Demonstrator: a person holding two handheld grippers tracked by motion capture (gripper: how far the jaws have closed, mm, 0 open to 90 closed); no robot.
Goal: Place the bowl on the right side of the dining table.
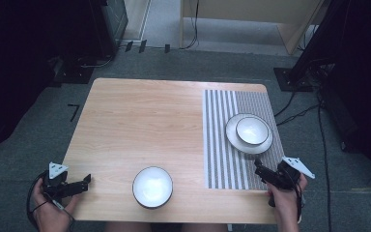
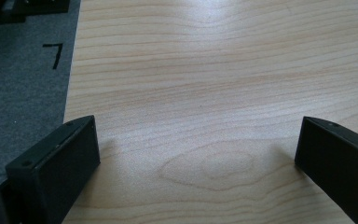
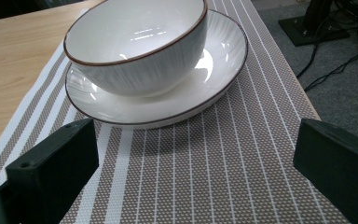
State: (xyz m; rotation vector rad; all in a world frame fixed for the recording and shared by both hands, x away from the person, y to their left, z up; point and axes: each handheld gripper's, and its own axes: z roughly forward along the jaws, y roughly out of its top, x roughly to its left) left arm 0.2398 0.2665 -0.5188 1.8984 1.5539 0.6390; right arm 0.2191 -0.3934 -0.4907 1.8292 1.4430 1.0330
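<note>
Worktop [image 1: 140, 121], light wood, stands on grey carpet. Striped mat [image 1: 222, 145] covers its right part, from far edge almost to near edge. Plate [image 1: 234, 140] lies on the mat, right of centre, with a bowl [image 1: 252, 130] sitting in it, upright, dark-rimmed. In the right gripper view the plate [image 3: 200, 88] and bowl [image 3: 140, 51] are just ahead of the jaws, apart from them. Second bowl [image 1: 152, 187] sits alone on bare wood near the near edge, left of the mat, upright. Right claw [image 1: 261, 170] hovers over the mat's near right corner, pointing at the plate, jaws wide apart, nothing between them [image 3: 196, 172]. Left claw [image 1: 88, 180] sits at the near left corner of the worktop, well left of the second bowl, jaws wide apart over bare wood [image 2: 198, 158], holding nothing. Each claw is held in a hand, cables trailing.
</note>
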